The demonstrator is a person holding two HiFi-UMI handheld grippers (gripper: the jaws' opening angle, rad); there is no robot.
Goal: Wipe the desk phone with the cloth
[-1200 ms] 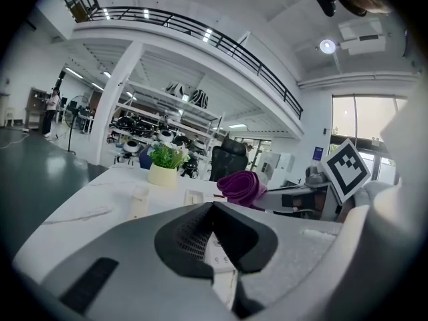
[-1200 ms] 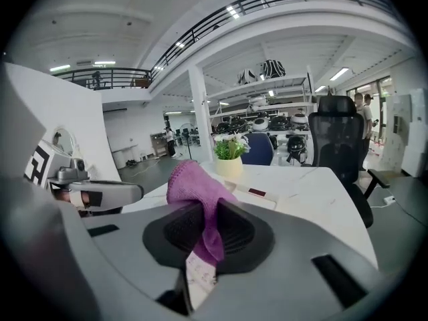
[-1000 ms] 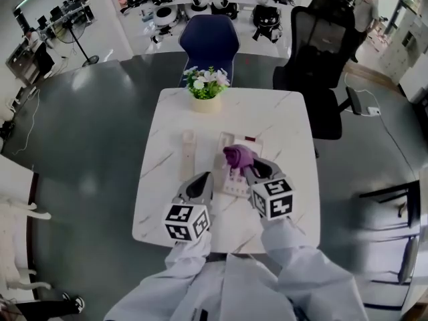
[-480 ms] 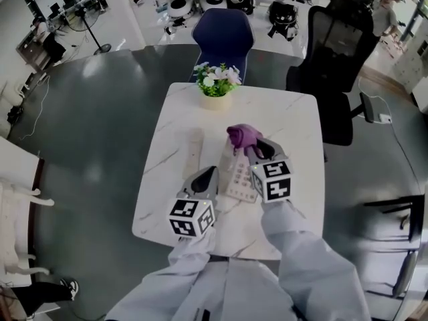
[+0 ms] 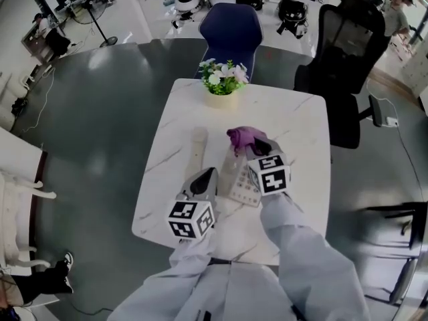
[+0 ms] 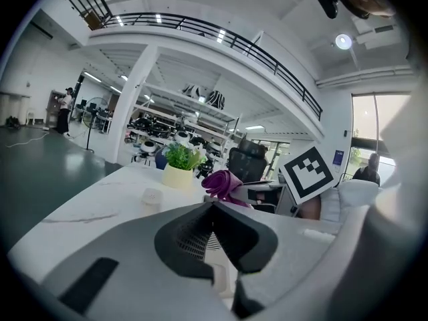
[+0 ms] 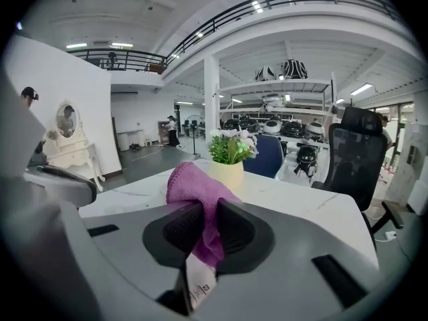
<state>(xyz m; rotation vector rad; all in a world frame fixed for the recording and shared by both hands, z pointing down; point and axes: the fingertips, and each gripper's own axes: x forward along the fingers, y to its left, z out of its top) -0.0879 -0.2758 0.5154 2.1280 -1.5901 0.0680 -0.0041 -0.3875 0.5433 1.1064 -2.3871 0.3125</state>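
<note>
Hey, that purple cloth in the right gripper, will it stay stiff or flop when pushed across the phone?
Probably floppy: the purple cloth bunches in soft folds above the right gripper, and its tag hangs limp. Likely light: a narrow pinch holds it. It should mould to the desk phone rather than slide rigidly.

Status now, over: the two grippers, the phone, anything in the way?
Right gripper shut on cloth, at far end of phone. Left gripper shut, empty, beside it. Handset lies to the left. Flower pot behind, not in the way.
</note>
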